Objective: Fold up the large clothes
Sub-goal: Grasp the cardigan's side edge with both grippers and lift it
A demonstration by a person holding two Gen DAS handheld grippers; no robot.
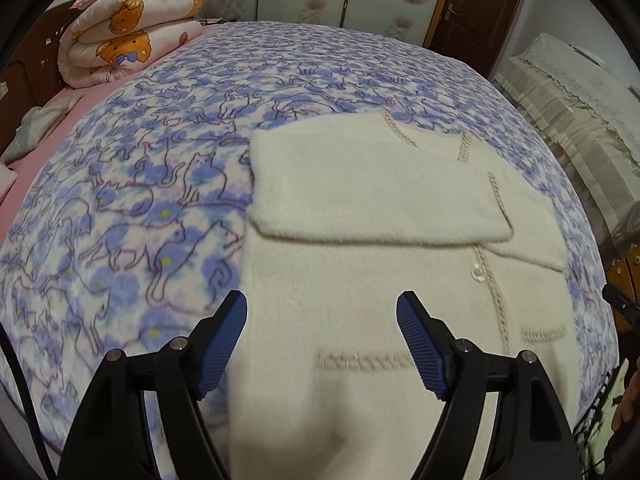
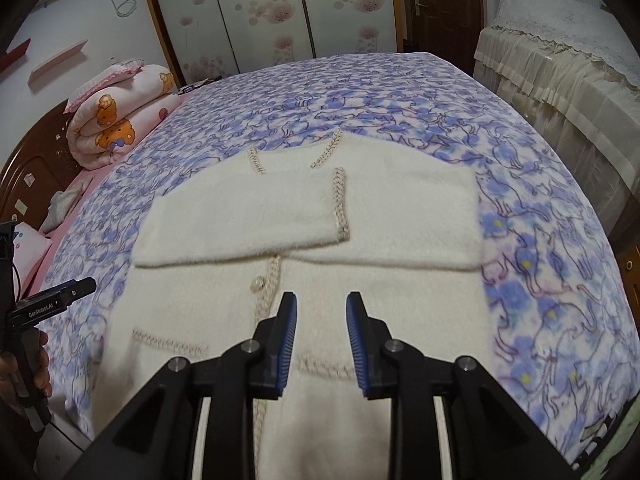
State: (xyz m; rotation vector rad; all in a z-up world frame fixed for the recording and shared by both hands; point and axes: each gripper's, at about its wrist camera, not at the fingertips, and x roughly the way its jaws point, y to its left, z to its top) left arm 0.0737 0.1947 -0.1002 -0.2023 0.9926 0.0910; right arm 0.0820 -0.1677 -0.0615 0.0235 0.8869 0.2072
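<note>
A fluffy cream cardigan [image 1: 360, 280] with braided trim lies flat on the bed, hem toward me; it also shows in the right wrist view [image 2: 360, 280]. Both sleeves are folded across its chest: the left sleeve [image 1: 360, 188] lies over the right sleeve [image 2: 412, 216]. My left gripper [image 1: 322, 312] is open and empty, held over the lower left part of the cardigan. My right gripper [image 2: 321, 312] is open with a narrower gap, empty, above the lower middle near the button band [image 2: 268, 292]. The left gripper's body shows at the right view's left edge [image 2: 44, 304].
The bed carries a blue-and-white cat-print blanket [image 1: 140, 200]. A rolled cartoon quilt [image 1: 128, 32] lies at the headboard end. A lace-covered piece of furniture [image 2: 560, 80] stands along the bed's right side. Wardrobe doors [image 2: 260, 12] and a brown door [image 1: 480, 4] are behind.
</note>
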